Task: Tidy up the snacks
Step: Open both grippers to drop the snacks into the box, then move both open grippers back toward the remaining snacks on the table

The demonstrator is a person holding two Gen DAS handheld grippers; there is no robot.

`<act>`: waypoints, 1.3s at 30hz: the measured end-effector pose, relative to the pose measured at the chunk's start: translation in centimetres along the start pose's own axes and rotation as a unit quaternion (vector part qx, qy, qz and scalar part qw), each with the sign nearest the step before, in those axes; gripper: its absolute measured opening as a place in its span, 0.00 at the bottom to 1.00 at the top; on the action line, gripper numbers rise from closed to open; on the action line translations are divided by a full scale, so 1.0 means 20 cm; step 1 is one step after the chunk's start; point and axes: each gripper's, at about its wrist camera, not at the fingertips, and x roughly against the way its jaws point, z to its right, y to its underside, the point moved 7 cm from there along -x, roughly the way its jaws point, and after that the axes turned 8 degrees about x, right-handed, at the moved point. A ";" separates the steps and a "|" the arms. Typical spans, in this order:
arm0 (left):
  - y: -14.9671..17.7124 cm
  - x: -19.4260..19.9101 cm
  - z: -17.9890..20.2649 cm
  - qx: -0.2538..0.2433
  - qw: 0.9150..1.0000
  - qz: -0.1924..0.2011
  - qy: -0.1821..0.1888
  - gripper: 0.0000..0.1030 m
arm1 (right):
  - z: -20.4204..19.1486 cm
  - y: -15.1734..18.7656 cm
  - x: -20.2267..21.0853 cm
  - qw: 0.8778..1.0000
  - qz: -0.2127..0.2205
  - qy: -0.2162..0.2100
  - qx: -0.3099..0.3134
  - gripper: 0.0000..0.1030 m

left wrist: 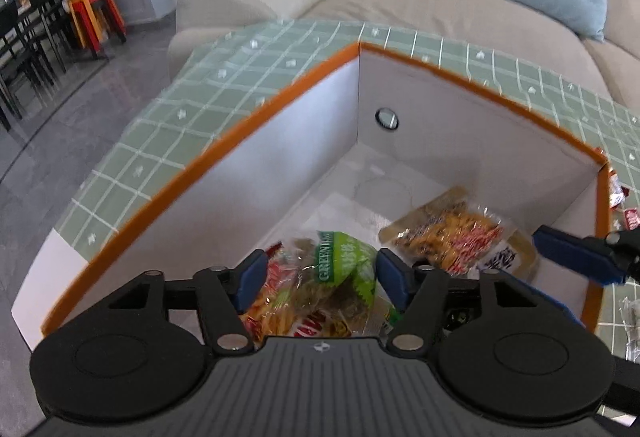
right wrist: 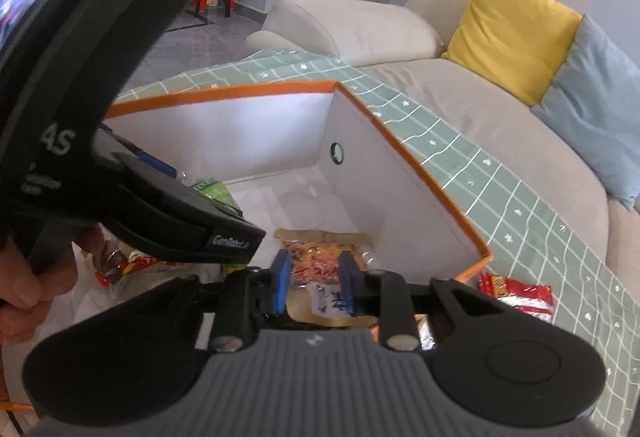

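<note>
A white box with an orange rim (left wrist: pixel 256 125) (right wrist: pixel 404 153) stands on a green checked tablecloth. Inside lie a green-labelled snack bag (left wrist: pixel 340 261) and a clear bag of orange snacks (left wrist: pixel 452 233) (right wrist: pixel 316 257). My left gripper (left wrist: pixel 318 277) is open over the box, its fingers either side of the green bag and apart from it. My right gripper (right wrist: pixel 314 281) is open above the orange snack bag, holding nothing; one of its blue fingers (left wrist: pixel 576 253) shows at the right of the left wrist view. The left gripper's body (right wrist: pixel 120 141) fills the left of the right wrist view.
Red snack packets (right wrist: pixel 516 293) (left wrist: pixel 624 213) lie on the tablecloth (right wrist: pixel 520 197) outside the box's right corner. A beige sofa (left wrist: pixel 400 1) with yellow and blue cushions stands behind. Stools (left wrist: pixel 96 13) and dark chairs stand far left on the grey floor.
</note>
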 end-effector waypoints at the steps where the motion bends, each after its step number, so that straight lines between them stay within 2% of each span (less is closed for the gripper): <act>1: 0.00 0.02 0.00 -0.002 1.000 0.008 0.003 0.75 | 0.01 -0.01 0.01 1.000 0.004 0.002 -0.003 0.30; 4: -0.01 0.08 0.01 -0.011 0.999 0.037 0.010 0.78 | 0.03 -0.01 0.06 1.000 0.011 0.008 -0.013 0.35; 6: -0.02 0.12 0.02 -0.013 0.998 0.059 0.016 0.79 | 0.04 -0.02 0.09 1.000 0.017 0.014 -0.019 0.43; 9: -0.03 0.19 0.02 -0.001 0.995 0.093 0.032 0.79 | 0.07 -0.02 0.16 0.999 0.030 0.026 -0.028 0.49; 15: -0.06 0.32 0.05 0.027 0.984 0.154 0.088 0.79 | 0.14 0.02 0.32 0.995 0.059 0.053 -0.062 0.53; 18: -0.05 0.39 0.10 0.023 0.978 0.178 0.106 0.79 | 0.20 0.09 0.42 0.991 0.071 0.068 -0.091 0.59; 23: 0.00 0.48 0.24 -0.002 0.969 0.202 0.145 0.79 | 0.28 0.25 0.53 0.984 0.070 0.097 -0.131 0.60; 26: 0.05 0.51 0.32 -0.012 0.965 0.200 0.168 0.79 | 0.33 0.36 0.57 0.980 0.061 0.110 -0.152 0.61; 29: 0.11 0.53 0.41 -0.012 0.963 0.182 0.197 0.79 | 0.38 0.48 0.62 0.976 0.046 0.121 -0.173 0.64; 32: 0.19 0.51 0.51 -0.036 0.963 0.162 0.213 0.79 | 0.42 0.61 0.65 0.969 0.029 0.128 -0.208 0.64; 36: 0.30 0.49 0.64 -0.075 0.962 0.139 0.221 0.78 | 0.48 0.79 0.67 0.955 0.010 0.132 -0.266 0.65; 39: 0.37 0.44 0.69 -0.087 0.963 0.112 0.230 0.78 | 0.52 0.89 0.64 0.941 -0.009 0.132 -0.311 0.66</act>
